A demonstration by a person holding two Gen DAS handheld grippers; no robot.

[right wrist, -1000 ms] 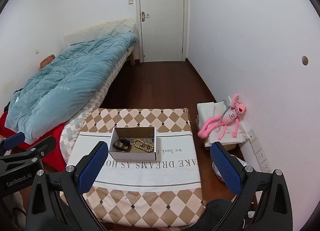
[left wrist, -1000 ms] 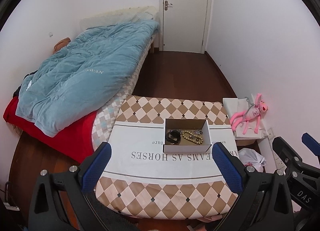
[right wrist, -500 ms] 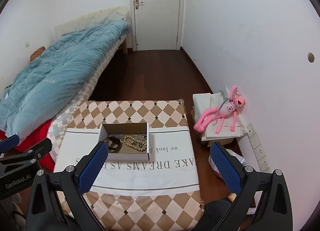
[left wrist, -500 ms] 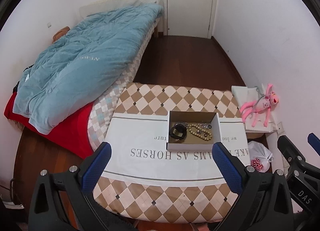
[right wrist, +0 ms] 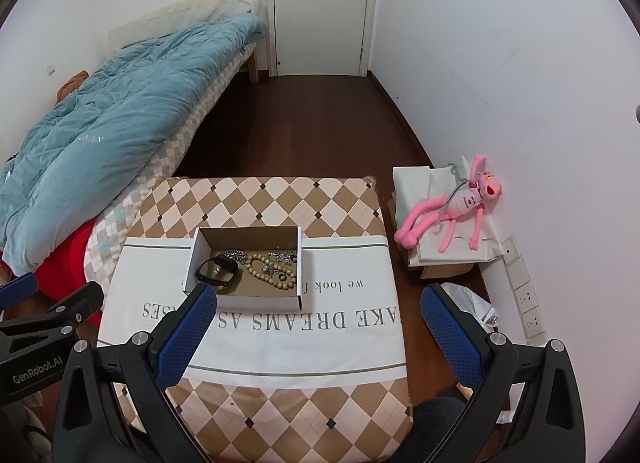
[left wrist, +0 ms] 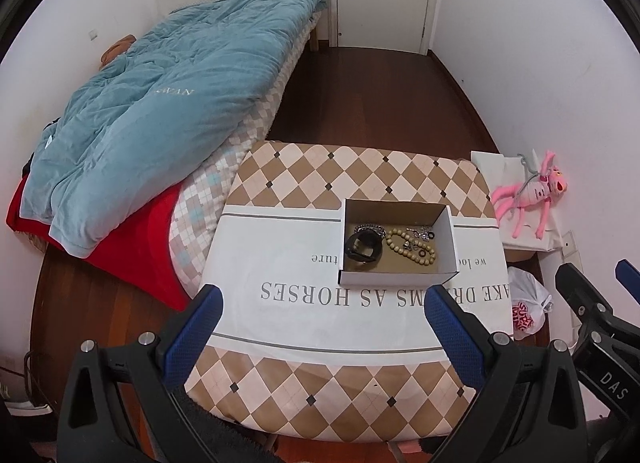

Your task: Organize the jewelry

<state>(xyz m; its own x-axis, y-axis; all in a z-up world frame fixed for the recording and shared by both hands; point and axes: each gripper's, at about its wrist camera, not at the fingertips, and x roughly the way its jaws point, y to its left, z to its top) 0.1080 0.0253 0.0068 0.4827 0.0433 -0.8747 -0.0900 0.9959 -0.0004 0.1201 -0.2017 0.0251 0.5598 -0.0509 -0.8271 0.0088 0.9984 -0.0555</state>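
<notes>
**Q:** On the tabletop, where does the jewelry sit?

**A:** All of it lies in an open cardboard box resting on the white lettered band, toward the right edge in the left wrist view. Inside are a black band at the box's left, a string of tan beads at its middle, and silver chain pieces toward its far wall.

**Q:** How do the grippers stand?

**A:** The left gripper and right gripper both hover above the near half of the tabletop, fingers spread wide and holding nothing. Neither touches the box.

**Q:** What room lies around the edges?

**A:** A bed with a teal quilt presses against the far-left corner. Bare wooden floor runs beyond the far edge. Past the right edge stand white boxes carrying a pink plush toy, close to the wall. The checkered near strip of the tabletop is bare.
</notes>
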